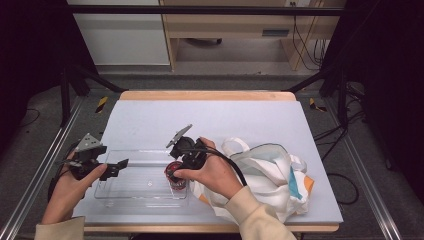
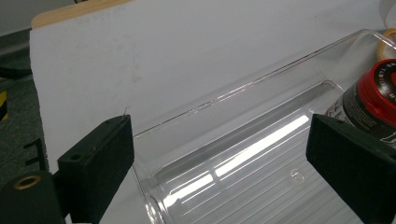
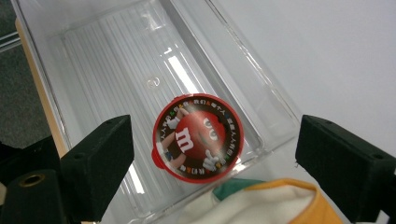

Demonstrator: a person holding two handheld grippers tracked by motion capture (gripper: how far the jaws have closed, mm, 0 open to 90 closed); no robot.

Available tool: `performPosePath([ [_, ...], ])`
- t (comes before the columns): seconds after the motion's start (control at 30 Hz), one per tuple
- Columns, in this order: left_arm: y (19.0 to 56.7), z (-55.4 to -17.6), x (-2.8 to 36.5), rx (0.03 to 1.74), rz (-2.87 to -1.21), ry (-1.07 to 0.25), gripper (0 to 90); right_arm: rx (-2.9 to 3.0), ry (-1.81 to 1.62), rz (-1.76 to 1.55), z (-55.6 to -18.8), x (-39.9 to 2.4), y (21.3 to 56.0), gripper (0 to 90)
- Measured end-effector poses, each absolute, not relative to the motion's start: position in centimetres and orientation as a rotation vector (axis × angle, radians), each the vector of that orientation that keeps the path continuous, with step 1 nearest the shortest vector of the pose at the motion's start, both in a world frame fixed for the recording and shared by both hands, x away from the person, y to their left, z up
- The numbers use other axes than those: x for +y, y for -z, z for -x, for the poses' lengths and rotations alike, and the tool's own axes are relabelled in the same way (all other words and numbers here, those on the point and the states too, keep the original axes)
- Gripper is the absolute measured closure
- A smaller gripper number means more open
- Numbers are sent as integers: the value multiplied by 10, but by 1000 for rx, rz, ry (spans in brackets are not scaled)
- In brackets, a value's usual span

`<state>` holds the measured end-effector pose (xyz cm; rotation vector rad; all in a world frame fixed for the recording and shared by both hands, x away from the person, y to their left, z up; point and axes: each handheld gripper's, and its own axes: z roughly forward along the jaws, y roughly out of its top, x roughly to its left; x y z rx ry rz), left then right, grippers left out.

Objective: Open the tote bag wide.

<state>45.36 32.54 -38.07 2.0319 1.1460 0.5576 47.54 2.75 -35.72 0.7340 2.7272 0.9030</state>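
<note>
Red-lidded round candy tub (image 3: 198,143) stands in the right end of the clear plastic rectangular tray (image 1: 120,192), right gripper (image 1: 176,172) above it with jaws spread wide, gripping nothing.

Tub sits close to the tray's right wall and near rim; the rest of the tray floor to its left is bare. Left gripper (image 1: 119,167) hovers over the tray's left end, jaws wide apart, nothing between them. White cloth tote bag with orange and teal trim (image 1: 265,175) lies just right of the tray, crowding that edge. Far half of the pale table mat (image 1: 210,117) is open.
</note>
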Motion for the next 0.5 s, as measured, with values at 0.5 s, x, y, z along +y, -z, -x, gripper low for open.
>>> performPosePath([
  [0.5, 379, -454, 326, 1154, -2030, -571, 80, 2634, -1021, -767, -462, -9, 337, 103],
])
